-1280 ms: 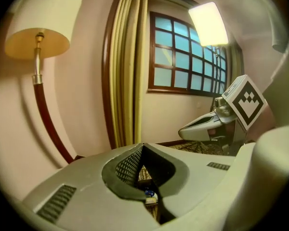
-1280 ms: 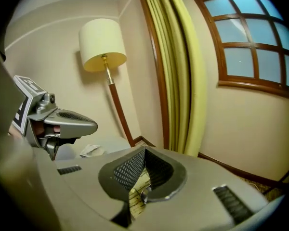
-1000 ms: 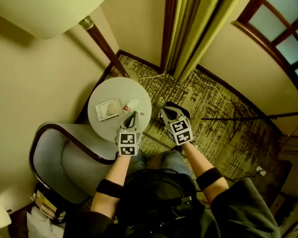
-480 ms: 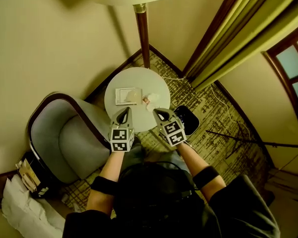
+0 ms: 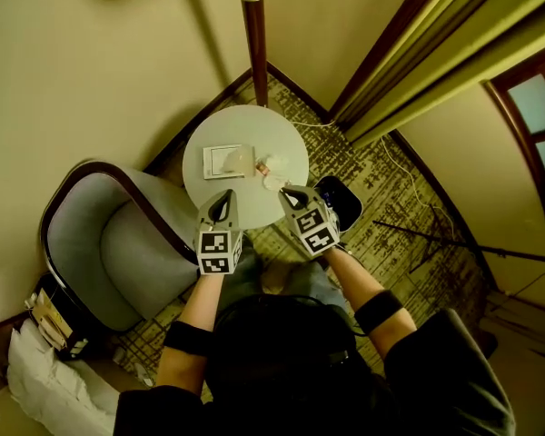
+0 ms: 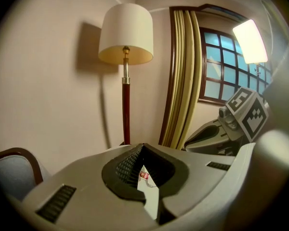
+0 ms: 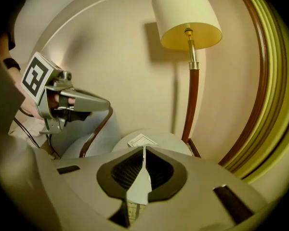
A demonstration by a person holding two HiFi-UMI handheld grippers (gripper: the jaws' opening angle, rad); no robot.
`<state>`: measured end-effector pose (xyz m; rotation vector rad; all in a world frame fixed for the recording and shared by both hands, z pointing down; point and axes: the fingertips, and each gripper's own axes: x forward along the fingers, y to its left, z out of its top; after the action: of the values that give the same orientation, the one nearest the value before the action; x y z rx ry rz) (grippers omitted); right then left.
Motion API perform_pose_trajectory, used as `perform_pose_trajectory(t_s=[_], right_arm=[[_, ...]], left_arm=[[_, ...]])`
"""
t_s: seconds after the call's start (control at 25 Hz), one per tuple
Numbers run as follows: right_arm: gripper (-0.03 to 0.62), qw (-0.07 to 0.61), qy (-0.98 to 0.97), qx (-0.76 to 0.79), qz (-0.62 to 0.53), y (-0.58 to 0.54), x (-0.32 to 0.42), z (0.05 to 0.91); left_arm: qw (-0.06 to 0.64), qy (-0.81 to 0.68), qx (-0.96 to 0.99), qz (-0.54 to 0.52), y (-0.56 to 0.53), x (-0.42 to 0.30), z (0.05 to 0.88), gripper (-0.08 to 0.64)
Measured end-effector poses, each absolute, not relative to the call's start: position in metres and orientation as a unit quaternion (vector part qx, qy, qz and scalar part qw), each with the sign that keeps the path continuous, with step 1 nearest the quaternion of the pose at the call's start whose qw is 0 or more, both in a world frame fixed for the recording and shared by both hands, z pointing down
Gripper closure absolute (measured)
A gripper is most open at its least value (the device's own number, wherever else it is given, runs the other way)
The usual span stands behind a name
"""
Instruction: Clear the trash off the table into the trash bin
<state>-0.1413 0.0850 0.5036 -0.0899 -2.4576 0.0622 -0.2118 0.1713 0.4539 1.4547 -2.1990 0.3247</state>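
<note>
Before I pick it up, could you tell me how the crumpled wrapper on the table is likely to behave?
The wrapper looks thin and crumpled, so it is probably very light and would squash when gripped. It lies loose near the table edge, so a push may slide it off.

The table (image 5: 254, 125) stands in a corner of the room, with the floor lamp (image 5: 253, 44) just behind it by the wall. On the table a flat card (image 5: 220, 162) lies toward the left, and the trash (image 5: 272, 178) lies to its right, near the front edge. The armchair (image 5: 100, 252) sits just left of the table. The trash bin (image 5: 352, 209) stands on the carpet (image 5: 409, 243) just right of the table. The curtains (image 5: 418, 53) hang behind the bin, with the window (image 5: 536, 107) further right. A bundle (image 5: 36, 380) lies on the floor at the armchair's near left.
</note>
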Motion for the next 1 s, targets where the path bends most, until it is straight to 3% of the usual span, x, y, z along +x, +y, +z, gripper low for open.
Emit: perform_pose_trajectory(t_s=[0.16, 0.36, 0.48, 0.64, 0.76, 1.0], right_arm=[[0.538, 0.384, -0.922, -0.053, -0.009, 0.075, -0.142, 0.549], [0.372, 0.433, -0.896, -0.097, -0.028, 0.069, -0.152, 0.608], [0.304, 0.465, -0.875, -0.123, -0.05, 0.066, -0.155, 0.65], [0.296, 0.502, -0.847, -0.152, -0.091, 0.062, -0.158, 0.704], [0.249, 0.527, -0.829, -0.157, -0.103, 0.055, -0.156, 0.746], [0.247, 0.554, -0.805, -0.174, -0.122, 0.047, -0.156, 0.796]], left_arm=[[0.25, -0.798, 0.534, 0.124, 0.166, -0.215, 0.48, 0.56], [0.265, -0.79, 0.54, 0.116, 0.153, -0.216, 0.505, 0.559], [0.27, -0.789, 0.541, 0.113, 0.146, -0.22, 0.519, 0.559], [0.279, -0.787, 0.541, 0.106, 0.138, -0.224, 0.536, 0.559], [0.287, -0.783, 0.542, 0.103, 0.132, -0.225, 0.552, 0.559], [0.301, -0.778, 0.542, 0.102, 0.126, -0.225, 0.582, 0.559]])
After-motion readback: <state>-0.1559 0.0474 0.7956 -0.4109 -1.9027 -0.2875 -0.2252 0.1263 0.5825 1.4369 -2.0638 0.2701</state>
